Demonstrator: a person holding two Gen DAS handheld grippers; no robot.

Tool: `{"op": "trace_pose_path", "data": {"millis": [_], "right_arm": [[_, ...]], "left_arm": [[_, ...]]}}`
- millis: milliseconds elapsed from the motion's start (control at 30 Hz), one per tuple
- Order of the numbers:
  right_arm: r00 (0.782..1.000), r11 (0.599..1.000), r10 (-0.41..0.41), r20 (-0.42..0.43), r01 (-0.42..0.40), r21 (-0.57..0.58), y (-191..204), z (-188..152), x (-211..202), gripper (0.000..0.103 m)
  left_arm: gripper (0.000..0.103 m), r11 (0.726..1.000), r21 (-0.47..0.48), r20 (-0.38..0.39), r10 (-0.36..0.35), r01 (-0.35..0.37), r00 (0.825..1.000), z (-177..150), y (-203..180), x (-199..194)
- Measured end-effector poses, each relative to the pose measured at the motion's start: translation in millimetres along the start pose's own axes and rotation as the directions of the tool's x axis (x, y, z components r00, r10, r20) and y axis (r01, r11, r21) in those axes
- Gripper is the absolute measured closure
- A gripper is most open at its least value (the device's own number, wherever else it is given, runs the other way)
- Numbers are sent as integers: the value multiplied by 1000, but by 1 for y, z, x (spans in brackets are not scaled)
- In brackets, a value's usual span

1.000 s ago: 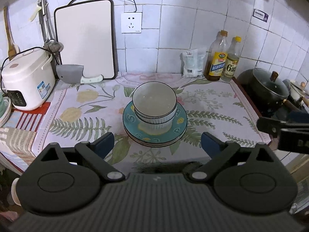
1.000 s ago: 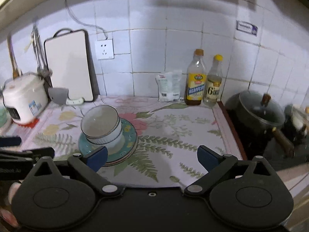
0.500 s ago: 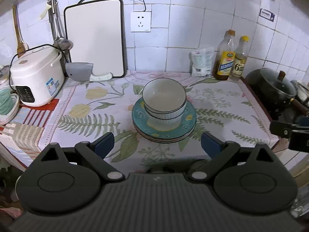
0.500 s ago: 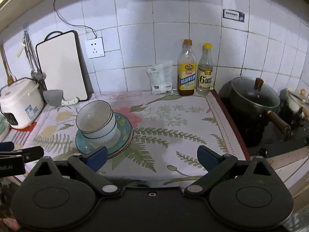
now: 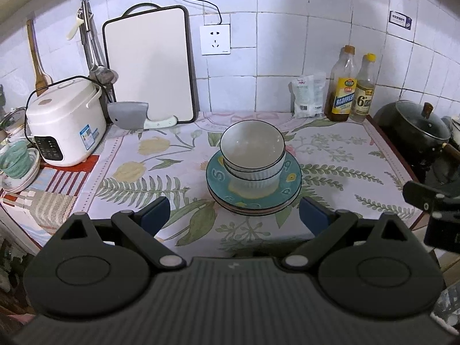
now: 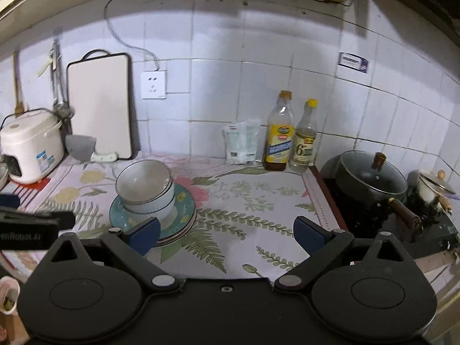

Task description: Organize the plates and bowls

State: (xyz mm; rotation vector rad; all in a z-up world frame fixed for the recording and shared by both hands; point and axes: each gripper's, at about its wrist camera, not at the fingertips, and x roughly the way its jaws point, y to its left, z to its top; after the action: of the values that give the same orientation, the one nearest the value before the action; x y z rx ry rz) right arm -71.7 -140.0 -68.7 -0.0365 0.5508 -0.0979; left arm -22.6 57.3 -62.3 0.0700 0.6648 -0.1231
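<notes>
In the left wrist view, the left gripper [image 5: 234,215] hangs back from the counter edge with its two blue-tipped fingers spread wide and nothing between them. Straight ahead of the gap, a little beyond the fingertips, sits the stack: two white ribbed bowls [image 5: 253,155] nested one in the other, resting on a teal plate [image 5: 253,192] that lies on at least one more plate, a pinkish rim showing beneath it. All of it stands on the floral cloth [image 5: 161,169] covering the counter. Far ahead and to the left of the claw, a white cutting board [image 5: 148,66] leans against the tiled wall with a cleaver [image 5: 138,116] at its foot, and a rice cooker [image 5: 64,120] stands further left. Ahead to the right, two bottles [image 5: 352,86] stand by the wall, and a black lidded pot [image 5: 417,128] sits beyond the cloth's right edge. Part of the right gripper [image 5: 431,204] pokes in at the right margin.

In the right wrist view, the right gripper [image 6: 225,234] is likewise held wide apart and empty. The bowls [image 6: 146,188] and plate [image 6: 184,210] lie ahead and to the left, the plate's near rim just behind the left fingertip [image 6: 143,234]. Bare cloth [image 6: 253,201] lies directly ahead of the gap. The bottles [image 6: 290,135] stand far ahead, the pot [image 6: 371,179] to the right, and the left gripper [image 6: 28,227] enters at the left margin.
</notes>
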Motion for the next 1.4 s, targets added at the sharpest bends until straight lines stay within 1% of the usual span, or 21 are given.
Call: {"op": "trace_pose_path", "data": {"millis": [67,267,467,667,800,1033,1233,1400], "right_arm": [[1000,1000,9,-1,-9,2,1,0,0,3],[1000,1000,-3,-3,3,2,1,-2,-1,3],[1000,1000,-17,2,17,9,-2,-2,0,3],[1000,1000,-14,-3,14,9,-1,-4,4,3],[999,1000,-23,22,23,-4,1,-5,1,3],[999,999,-24,39,25,-20,4,-5,-4,3],[999,1000,-26,44,26,-5,3,-4,-4,3],[999,1000,-25,41,25,-2,3,-6,-4,3]], "left_arm": [[6,1000,3,-1,14,-14,1000,-1,-1,0],[6,1000,-5,2,18,-18,1000,-6,-2,0],[6,1000,14,-9,26,-26,1000,-5,-4,2],[6,1000,4,-5,-7,7,1000,-5,-2,-1],[6,999,19,-13,-36,36,999,-5,-5,-4],[6,999,11,-1,-40,40,999,-6,-6,-6],[6,999,5,26,-40,40,999,-8,-6,-10],[6,999,6,31,-38,38,999,-11,-6,-10]]}}
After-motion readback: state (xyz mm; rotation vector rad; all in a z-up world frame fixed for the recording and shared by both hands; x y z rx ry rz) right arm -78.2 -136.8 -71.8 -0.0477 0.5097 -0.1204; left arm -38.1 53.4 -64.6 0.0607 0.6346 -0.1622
